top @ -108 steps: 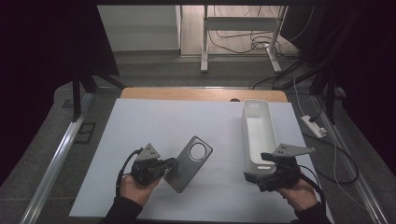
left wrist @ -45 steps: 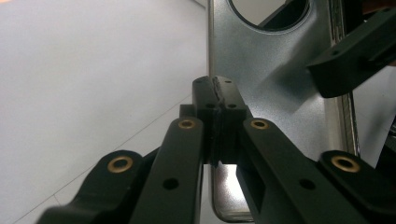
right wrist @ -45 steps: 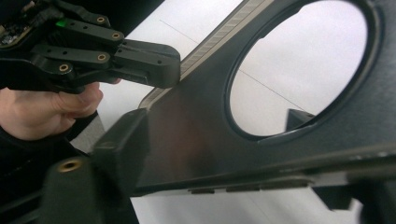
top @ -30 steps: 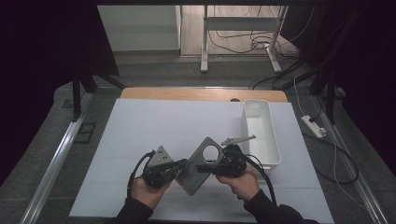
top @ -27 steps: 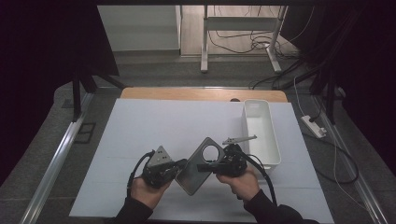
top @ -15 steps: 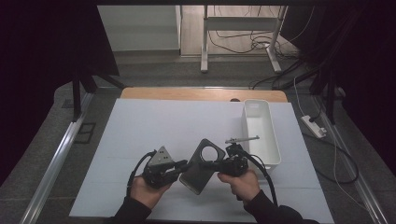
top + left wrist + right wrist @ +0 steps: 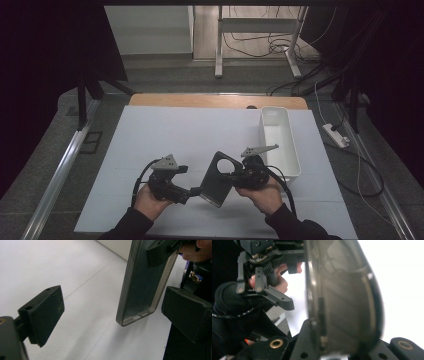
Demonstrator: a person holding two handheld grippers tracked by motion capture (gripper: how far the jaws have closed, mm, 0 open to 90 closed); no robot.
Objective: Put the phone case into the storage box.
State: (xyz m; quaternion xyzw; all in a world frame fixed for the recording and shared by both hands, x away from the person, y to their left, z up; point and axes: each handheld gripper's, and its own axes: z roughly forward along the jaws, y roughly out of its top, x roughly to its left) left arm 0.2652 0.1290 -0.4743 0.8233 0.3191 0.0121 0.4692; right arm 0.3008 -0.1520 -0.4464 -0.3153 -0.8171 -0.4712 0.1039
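While the right gripper (image 7: 239, 176) clamps its jaws on the upper end of the grey phone case (image 7: 218, 179), that case hangs tilted above the white table (image 7: 190, 135), its long axis slanting down toward the left gripper (image 7: 189, 192). Its jaws have just been opening and stand wide, the case's lower end between them untouched. A white bin (image 7: 280, 145) sits just beyond the right hand.

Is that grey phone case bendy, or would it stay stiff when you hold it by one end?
The phone case probably stays fairly stiff: the right hand-held gripper holds it clear of the table without sagging. It looks thin and hollow, so likely light. Its smooth, glossy walls might be slippery.
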